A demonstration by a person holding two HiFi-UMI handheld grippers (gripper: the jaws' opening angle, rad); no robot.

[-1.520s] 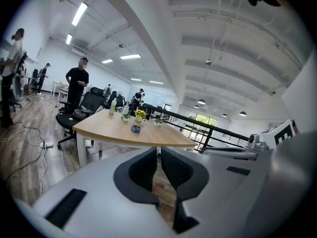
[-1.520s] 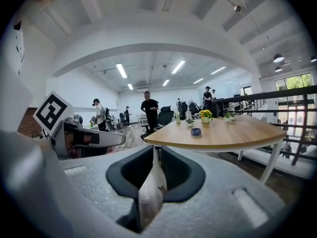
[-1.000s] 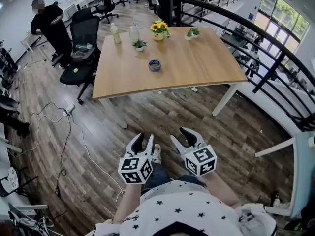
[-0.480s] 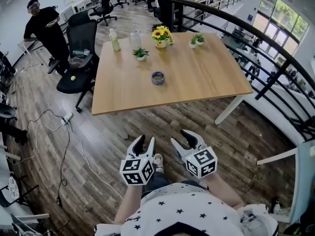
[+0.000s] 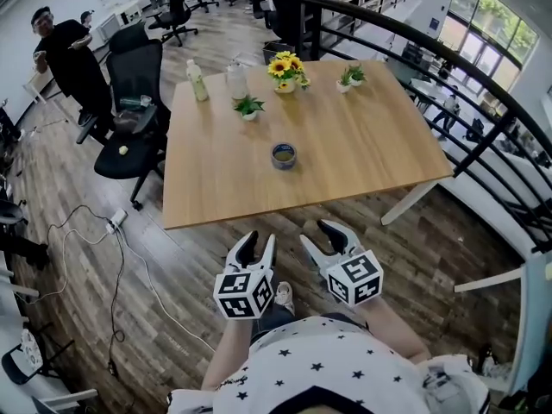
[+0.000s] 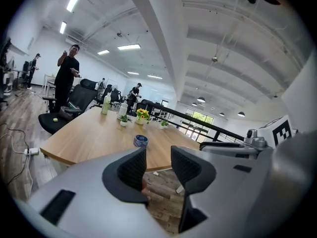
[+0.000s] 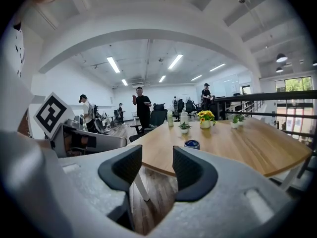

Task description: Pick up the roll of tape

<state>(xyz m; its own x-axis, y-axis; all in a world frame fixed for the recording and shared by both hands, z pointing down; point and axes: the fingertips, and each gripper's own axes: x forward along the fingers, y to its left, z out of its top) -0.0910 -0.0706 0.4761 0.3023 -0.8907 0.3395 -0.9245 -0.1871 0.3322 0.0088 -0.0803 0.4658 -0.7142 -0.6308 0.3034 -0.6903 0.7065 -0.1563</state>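
Observation:
The roll of tape (image 5: pixel 283 155), a small blue and grey ring, lies flat near the middle of the wooden table (image 5: pixel 362 145). It also shows in the left gripper view (image 6: pixel 140 141) and the right gripper view (image 7: pixel 191 144). Both grippers hang side by side over the floor, just short of the table's near edge and well apart from the tape. My left gripper (image 5: pixel 256 244) (image 6: pixel 157 158) stands open with nothing between its jaws. My right gripper (image 5: pixel 320 235) (image 7: pixel 157 158) is open and empty too.
At the table's far side stand a sunflower pot (image 5: pixel 287 65), two small plants (image 5: pixel 249 106) (image 5: pixel 350 77), a bottle (image 5: pixel 197 81) and a jar (image 5: pixel 236 79). Black office chairs (image 5: pixel 129 128) and a person (image 5: pixel 65 59) are at the left. A dark railing (image 5: pixel 448 67) runs on the right. Cables (image 5: pixel 112 231) trail on the floor.
The table has come nearer and lower in the head view as both grippers moved forward toward its near edge. Both stay open and empty.

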